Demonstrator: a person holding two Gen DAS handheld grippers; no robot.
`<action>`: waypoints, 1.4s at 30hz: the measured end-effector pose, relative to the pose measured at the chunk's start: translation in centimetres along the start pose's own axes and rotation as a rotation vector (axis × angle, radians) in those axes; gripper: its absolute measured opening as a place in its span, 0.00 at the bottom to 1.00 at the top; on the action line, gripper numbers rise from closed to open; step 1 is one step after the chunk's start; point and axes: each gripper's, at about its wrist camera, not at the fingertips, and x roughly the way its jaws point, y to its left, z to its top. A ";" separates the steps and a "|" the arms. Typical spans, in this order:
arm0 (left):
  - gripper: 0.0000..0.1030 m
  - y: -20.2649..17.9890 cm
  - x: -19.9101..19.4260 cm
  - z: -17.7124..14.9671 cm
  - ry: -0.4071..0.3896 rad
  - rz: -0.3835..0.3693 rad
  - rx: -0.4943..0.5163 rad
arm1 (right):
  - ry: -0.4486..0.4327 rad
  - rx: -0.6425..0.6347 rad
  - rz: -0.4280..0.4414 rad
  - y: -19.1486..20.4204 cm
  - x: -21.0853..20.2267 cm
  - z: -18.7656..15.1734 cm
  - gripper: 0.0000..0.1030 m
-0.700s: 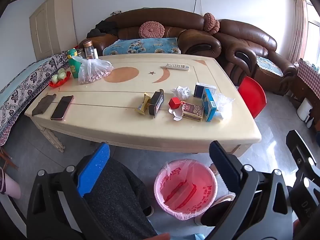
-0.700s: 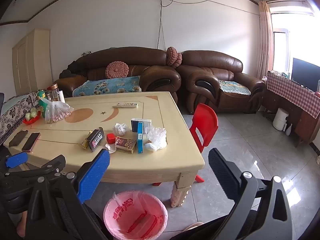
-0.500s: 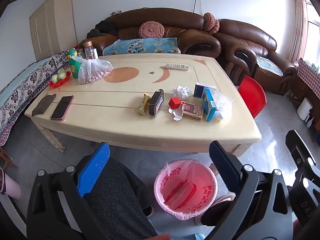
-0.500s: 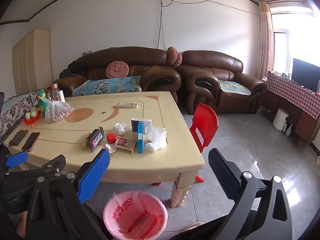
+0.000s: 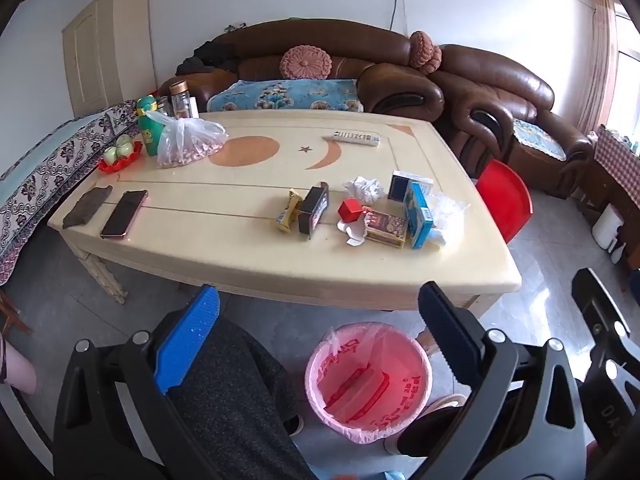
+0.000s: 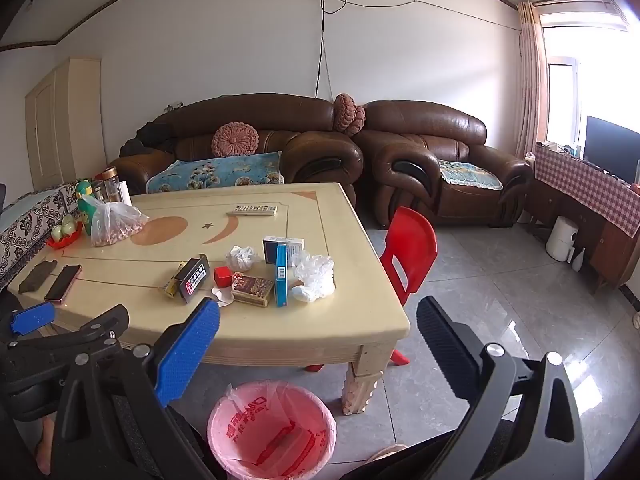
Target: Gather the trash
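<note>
Trash lies in a cluster on the cream table (image 5: 240, 248): a crumpled tissue (image 5: 363, 190), a red cube (image 5: 349, 210), a black box (image 5: 314, 212), a yellow wrapper (image 5: 288, 216), a patterned box (image 5: 386, 227), blue boxes (image 5: 417, 216) and a white plastic wad (image 5: 446, 216). The same cluster shows in the right wrist view around the patterned box (image 6: 252, 289). A pink-lined bin (image 5: 368, 384) (image 6: 272, 430) stands on the floor before the table, with a box inside. My left gripper (image 5: 316, 328) and right gripper (image 6: 318, 344) are open, empty, held back from the table above the bin.
On the table's left are a phone (image 5: 123, 213), a dark case (image 5: 87, 205), a bag of nuts (image 5: 188, 142), bottles and a red fruit dish (image 5: 120, 156). A remote (image 5: 356, 138) lies at the far side. A red chair (image 6: 412, 248) stands right of the table; sofas behind.
</note>
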 end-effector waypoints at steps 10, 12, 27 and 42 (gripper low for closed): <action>0.95 -0.1 -0.2 0.4 -0.006 -0.024 0.000 | -0.002 0.001 0.001 0.0 0.0 -0.1 0.94; 0.95 -0.2 -0.3 0.4 -0.010 -0.020 0.001 | -0.003 -0.001 0.000 0.2 0.0 -0.1 0.94; 0.95 -0.4 -0.4 0.5 -0.009 -0.002 0.016 | -0.001 0.002 0.003 0.0 -0.1 0.0 0.94; 0.95 -0.7 -0.3 0.5 -0.004 -0.012 0.030 | 0.002 0.006 0.010 0.4 0.0 0.0 0.94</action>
